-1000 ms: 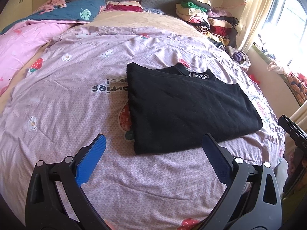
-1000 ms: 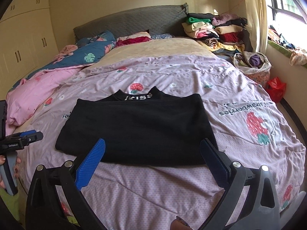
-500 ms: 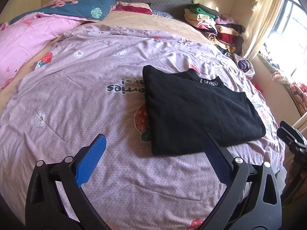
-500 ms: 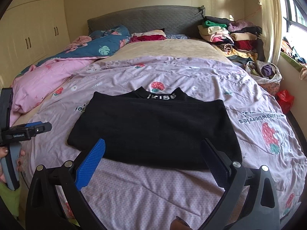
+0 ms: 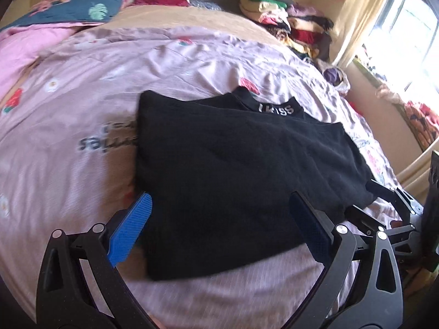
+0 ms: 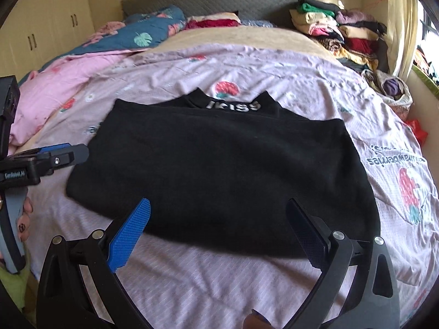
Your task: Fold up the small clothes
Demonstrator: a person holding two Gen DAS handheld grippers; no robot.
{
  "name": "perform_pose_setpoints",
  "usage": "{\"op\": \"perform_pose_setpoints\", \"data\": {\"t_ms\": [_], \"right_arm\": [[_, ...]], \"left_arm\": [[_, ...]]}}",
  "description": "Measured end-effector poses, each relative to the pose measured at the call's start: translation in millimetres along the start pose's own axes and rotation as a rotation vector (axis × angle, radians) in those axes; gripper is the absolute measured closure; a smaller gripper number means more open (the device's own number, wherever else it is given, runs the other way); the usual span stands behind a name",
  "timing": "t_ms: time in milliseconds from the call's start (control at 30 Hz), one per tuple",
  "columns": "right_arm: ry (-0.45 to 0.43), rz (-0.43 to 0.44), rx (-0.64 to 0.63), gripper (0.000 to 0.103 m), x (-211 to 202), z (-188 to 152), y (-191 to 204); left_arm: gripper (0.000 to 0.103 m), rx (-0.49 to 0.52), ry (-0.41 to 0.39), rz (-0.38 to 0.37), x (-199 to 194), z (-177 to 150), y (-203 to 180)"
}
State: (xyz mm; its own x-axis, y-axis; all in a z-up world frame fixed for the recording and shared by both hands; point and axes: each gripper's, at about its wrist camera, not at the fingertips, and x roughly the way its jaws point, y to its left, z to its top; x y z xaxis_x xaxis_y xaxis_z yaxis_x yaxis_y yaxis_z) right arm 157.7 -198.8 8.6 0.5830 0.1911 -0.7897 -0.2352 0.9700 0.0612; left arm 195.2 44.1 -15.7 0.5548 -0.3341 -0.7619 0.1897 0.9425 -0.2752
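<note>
Item: black top (image 6: 219, 175) — lies flat on the lilac quilt (image 6: 208, 277) of the bed, already folded into a broad rectangle, collar with white lettering at the far edge, away from you.

Long axis: runs side to side across both views; the near hem faces your claws.

Left claw (image 5: 219, 227): released, blue pads spread wide and holding nothing. It hovers over the near left corner of the top — the left pad (image 5: 129, 233) just at the top's left edge, the cloth straight ahead and slightly right.

Right claw (image 6: 219, 227): likewise released and empty, poised over the near hem toward the right half, with the top dead ahead.

Which is nearer: both sit about equally close to the hem, each to its own corner; you cannot tell whether either touches cloth.

Judgement: the next fold likely turns on that side-to-side axis — take one short end and carry it across to the other.
</note>
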Motion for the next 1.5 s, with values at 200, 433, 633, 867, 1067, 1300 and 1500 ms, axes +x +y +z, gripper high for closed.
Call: {"op": "perform_pose_setpoints", "data": {"t_ms": [200,433,633,867,1067,1300,1500], "right_arm": [[0.055,-0.019,0.024,0.005,33.3,11.1,-22.8],[0.09,-0.073,0.076,0.005,67.0,23.1,-52.1],[0.107,-0.098,0.105,0.005,93.4,40.1,-75.2],[0.113,-0.124,0.104,0.005,117.5,64.6,-88.3],[0.112,-0.176,0.112,0.006,130.8,83.5,-98.4],[0.01,-0.151,0.157,0.008,82.6,84.8,-117.0],[0.015,-0.209,0.127,0.008,74.9,79.3,-127.2]], "left_arm": [[0.033,0.05,0.047,0.008,40.9,16.9,-16.1],[0.033,0.009,0.065,0.055,74.7,39.6,-6.0],[0.033,-0.003,0.069,0.078,90.3,55.1,2.8],[0.028,-0.011,0.063,0.094,104.4,66.1,6.2],[0.025,-0.006,0.051,0.106,109.8,75.2,7.0],[0.023,-0.013,-0.05,0.121,63.0,78.3,11.6],[0.021,0.024,0.043,0.13,66.1,44.5,9.2]]}}
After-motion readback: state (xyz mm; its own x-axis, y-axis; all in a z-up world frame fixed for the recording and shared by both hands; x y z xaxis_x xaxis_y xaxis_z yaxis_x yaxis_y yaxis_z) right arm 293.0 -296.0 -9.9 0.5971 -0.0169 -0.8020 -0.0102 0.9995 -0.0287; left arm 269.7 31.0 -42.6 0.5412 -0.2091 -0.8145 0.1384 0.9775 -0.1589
